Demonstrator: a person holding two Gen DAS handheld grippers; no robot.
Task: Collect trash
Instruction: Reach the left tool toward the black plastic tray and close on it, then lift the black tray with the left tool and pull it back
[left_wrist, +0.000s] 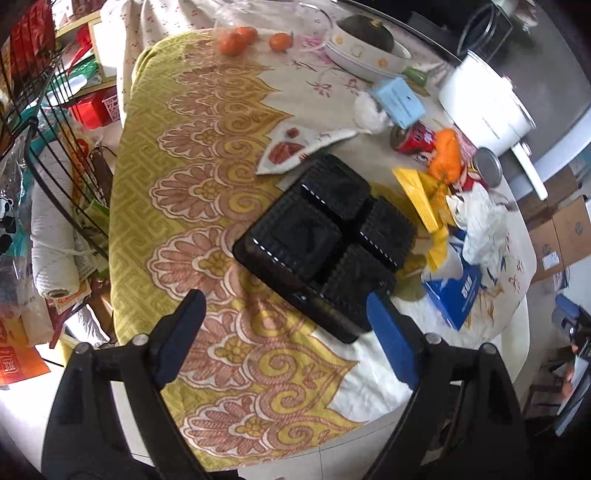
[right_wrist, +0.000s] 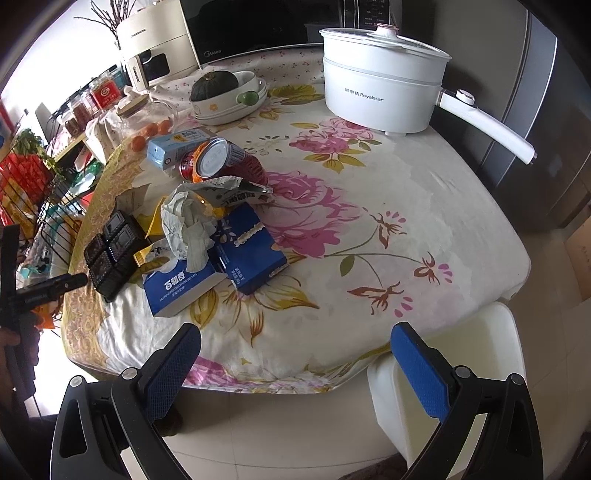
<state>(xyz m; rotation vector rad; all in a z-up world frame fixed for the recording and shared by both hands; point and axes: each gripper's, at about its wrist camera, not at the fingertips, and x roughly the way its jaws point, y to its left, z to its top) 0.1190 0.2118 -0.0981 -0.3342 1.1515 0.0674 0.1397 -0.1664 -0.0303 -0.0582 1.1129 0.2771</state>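
A black plastic tray (left_wrist: 325, 236) with several compartments lies on the table; it also shows in the right wrist view (right_wrist: 114, 247). My left gripper (left_wrist: 284, 314) is open just short of its near edge. Beside the tray lie torn blue biscuit boxes (right_wrist: 214, 266), crumpled white paper (right_wrist: 188, 221), a yellow wrapper (left_wrist: 417, 195), a red can (right_wrist: 221, 162) on its side, a light blue carton (right_wrist: 177, 146) and orange peel (left_wrist: 447, 155). My right gripper (right_wrist: 295, 350) is open and empty over the table's near edge, right of the pile.
A white electric pot (right_wrist: 384, 85) stands at the back right. A dish with a dark squash (right_wrist: 225, 92) and tangerines (left_wrist: 236, 40) sit at the back. A white bin (right_wrist: 454, 369) stands on the floor under my right gripper. A wire rack (left_wrist: 48, 122) is left of the table.
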